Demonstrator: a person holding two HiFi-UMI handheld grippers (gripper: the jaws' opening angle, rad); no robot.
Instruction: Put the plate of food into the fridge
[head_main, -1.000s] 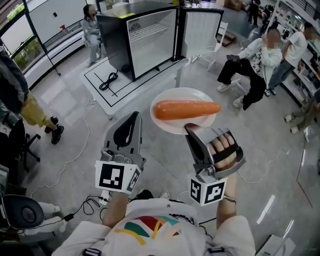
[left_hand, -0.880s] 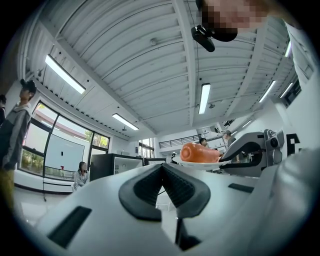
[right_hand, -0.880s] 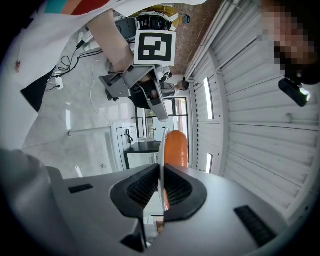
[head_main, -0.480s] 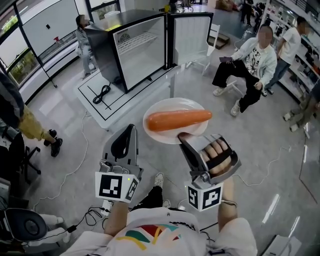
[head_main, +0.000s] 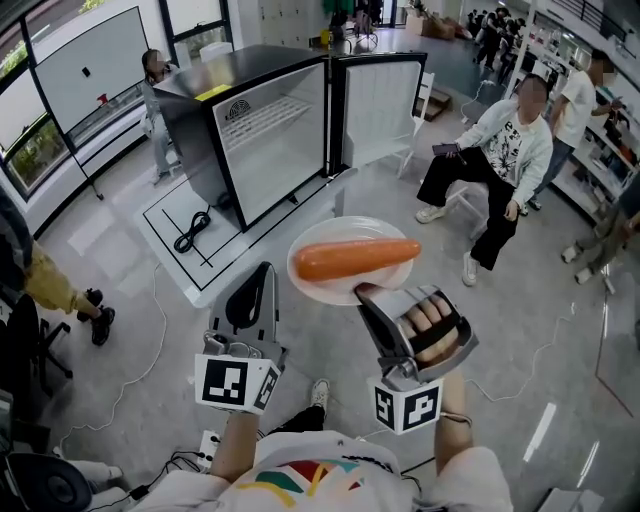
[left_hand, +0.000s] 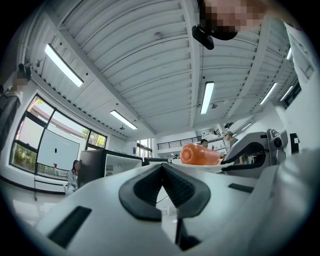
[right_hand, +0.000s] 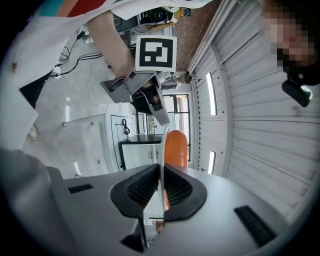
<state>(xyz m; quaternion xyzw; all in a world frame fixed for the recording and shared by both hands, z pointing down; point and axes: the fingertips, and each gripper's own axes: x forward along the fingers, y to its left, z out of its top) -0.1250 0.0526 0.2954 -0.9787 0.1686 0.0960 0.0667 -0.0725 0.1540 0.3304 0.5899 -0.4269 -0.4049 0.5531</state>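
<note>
Right gripper (head_main: 372, 292) is clamping narrowly on the near rim of the white plate (head_main: 360, 228), holding it level in the air with the orange carrot (head_main: 355, 258) lying across it; left gripper (head_main: 252, 292) is hovering just beside, jaws pressed together on nothing; beyond, well apart, the black fridge (head_main: 195, 140) is standing open on a white platform (head_main: 165, 205)

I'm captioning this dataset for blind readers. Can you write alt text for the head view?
The right gripper holds a white plate by its near rim, a long orange piece of food lying across it, facing an open black fridge. The left gripper, shut and empty, hangs alongside; people sit and stand nearby.
</note>
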